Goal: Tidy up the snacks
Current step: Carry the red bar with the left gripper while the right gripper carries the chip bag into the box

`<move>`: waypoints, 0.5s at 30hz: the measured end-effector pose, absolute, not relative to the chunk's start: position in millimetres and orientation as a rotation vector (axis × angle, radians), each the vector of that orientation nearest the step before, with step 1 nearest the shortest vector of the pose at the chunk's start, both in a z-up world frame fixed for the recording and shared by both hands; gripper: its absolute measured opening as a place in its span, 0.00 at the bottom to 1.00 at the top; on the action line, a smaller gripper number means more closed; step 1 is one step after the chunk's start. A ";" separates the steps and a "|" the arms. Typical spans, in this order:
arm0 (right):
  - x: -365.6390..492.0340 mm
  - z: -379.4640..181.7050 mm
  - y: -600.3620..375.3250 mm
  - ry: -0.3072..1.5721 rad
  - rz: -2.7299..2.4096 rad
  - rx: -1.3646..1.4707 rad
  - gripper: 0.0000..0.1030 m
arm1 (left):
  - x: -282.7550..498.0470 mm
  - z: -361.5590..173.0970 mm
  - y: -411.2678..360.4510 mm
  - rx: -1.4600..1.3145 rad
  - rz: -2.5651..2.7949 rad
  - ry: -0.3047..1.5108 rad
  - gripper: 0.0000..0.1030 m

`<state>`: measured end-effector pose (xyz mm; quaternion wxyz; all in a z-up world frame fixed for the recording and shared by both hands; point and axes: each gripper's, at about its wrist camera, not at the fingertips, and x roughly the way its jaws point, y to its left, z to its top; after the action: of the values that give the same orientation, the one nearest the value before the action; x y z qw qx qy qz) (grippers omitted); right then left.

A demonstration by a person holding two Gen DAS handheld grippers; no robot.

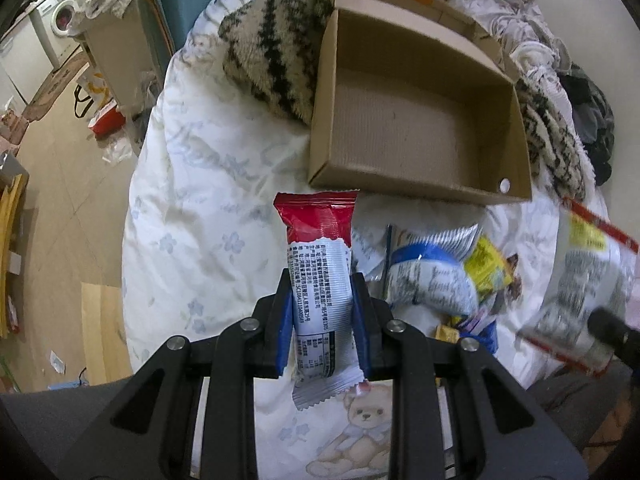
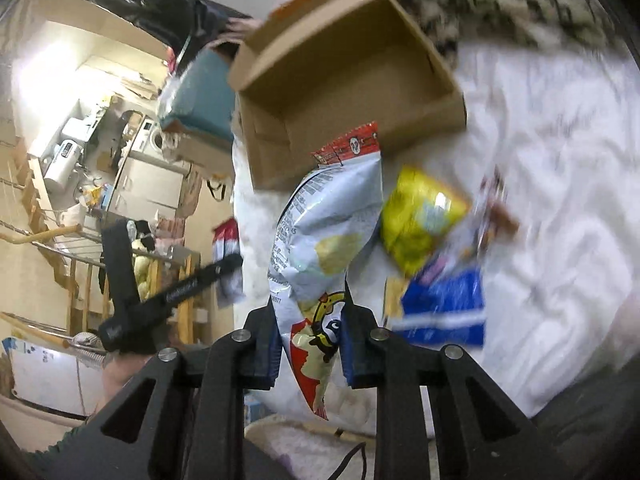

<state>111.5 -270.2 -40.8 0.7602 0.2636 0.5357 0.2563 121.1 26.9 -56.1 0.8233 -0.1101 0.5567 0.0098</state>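
My left gripper (image 1: 320, 284) is shut on a red and white snack bar packet (image 1: 320, 256), held upright above the bed, just in front of an open empty cardboard box (image 1: 416, 128). My right gripper (image 2: 310, 312) is shut on a white and red chip bag (image 2: 324, 232), lifted near the same box (image 2: 348, 68). That chip bag shows blurred at the right of the left wrist view (image 1: 580, 280). Loose snacks lie on the bed: a blue and white packet (image 1: 432, 276), a yellow packet (image 2: 420, 216) and a blue packet (image 2: 444, 308).
The white floral bedspread (image 1: 208, 184) carries the box and the snacks. A striped fluffy blanket (image 1: 272, 48) lies behind the box. The bed's left edge drops to a cluttered floor (image 1: 60, 184) with a washing machine (image 1: 60, 16). The left gripper's body (image 2: 160, 300) shows in the right wrist view.
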 end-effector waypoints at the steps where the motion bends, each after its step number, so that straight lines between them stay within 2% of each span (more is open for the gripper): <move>1: 115.5 -39.8 -274.6 1.154 0.560 0.563 0.23 | 126.1 -50.6 25.9 -0.233 0.015 1.174 0.22; 10: 182.9 -6.9 -272.4 1.018 0.573 0.443 0.23 | 191.9 -2.5 5.2 -0.123 -0.029 1.011 0.22; 15: 234.1 -6.4 -262.8 1.000 0.540 0.434 0.23 | 232.5 -13.4 -4.6 -0.130 -0.041 0.993 0.22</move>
<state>234.1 -262.8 -6.4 0.8207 0.2038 0.4697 0.2535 232.5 -4.6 -13.4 0.8771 -0.0624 0.4758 -0.0196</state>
